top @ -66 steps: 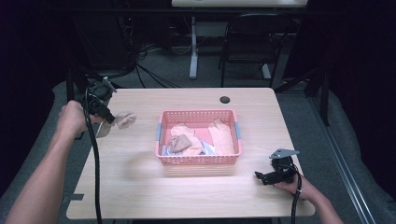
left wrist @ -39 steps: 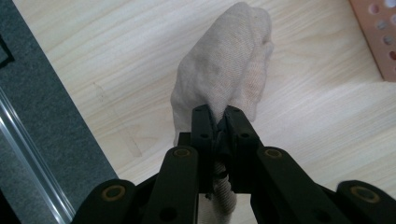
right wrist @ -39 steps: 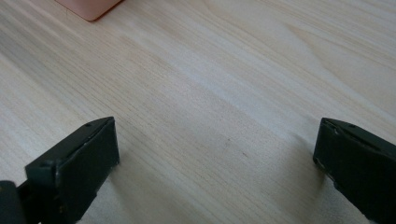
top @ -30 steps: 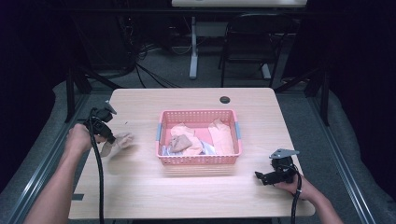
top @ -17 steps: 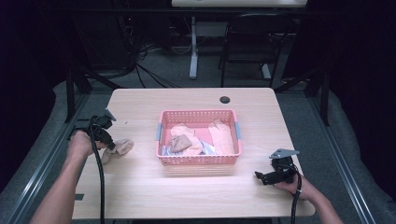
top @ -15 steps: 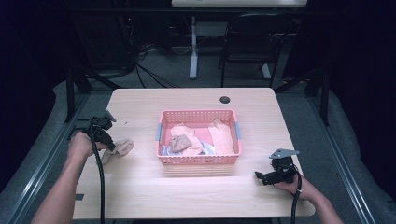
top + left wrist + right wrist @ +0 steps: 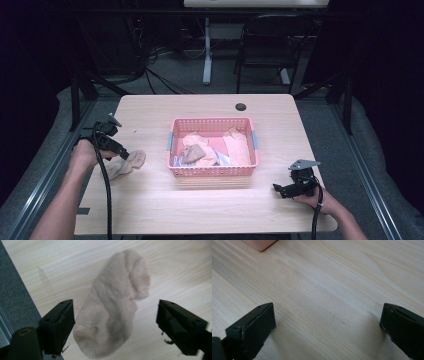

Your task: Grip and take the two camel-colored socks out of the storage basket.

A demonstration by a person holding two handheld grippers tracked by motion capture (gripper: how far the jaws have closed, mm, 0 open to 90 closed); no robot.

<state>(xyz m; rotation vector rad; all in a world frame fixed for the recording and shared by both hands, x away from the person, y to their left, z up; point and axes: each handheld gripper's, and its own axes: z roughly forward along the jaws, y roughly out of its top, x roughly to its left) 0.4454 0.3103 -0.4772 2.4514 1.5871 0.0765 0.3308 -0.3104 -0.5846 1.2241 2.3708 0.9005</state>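
In the high view, the left gripper (image 7: 121, 152) is low over the left part of the surface (image 7: 210, 210), and the beige sock (image 7: 126, 163) lies flat on the wood just in front of its tips. The jaws have just been opening, and the sock now lies free on the wood. The pink basket (image 7: 214, 171) with more socks is well to the far side of this gripper, toward the middle. The right gripper (image 7: 278, 188) rests near the front right edge, apart from the basket, and holds nothing.

In the left gripper view, the left gripper (image 7: 115, 322) has its jaws wide apart, and the sock (image 7: 112, 305) lies between them but touches neither pad, as far as I can see. I judge the step is the release of the sock beside the basket. To do it well, the hand should lift straight up, so that no pad drags the cloth, and the sock should stay away from the near edge of the surface.

In the right gripper view, the right gripper (image 7: 327, 327) also has its jaws apart over bare wood; a corner of the basket (image 7: 259, 244) is far ahead.

The socks in the basket lie on each other, so I cannot count them. The small dark round thing (image 7: 241, 106) behind the basket is too small to identify.
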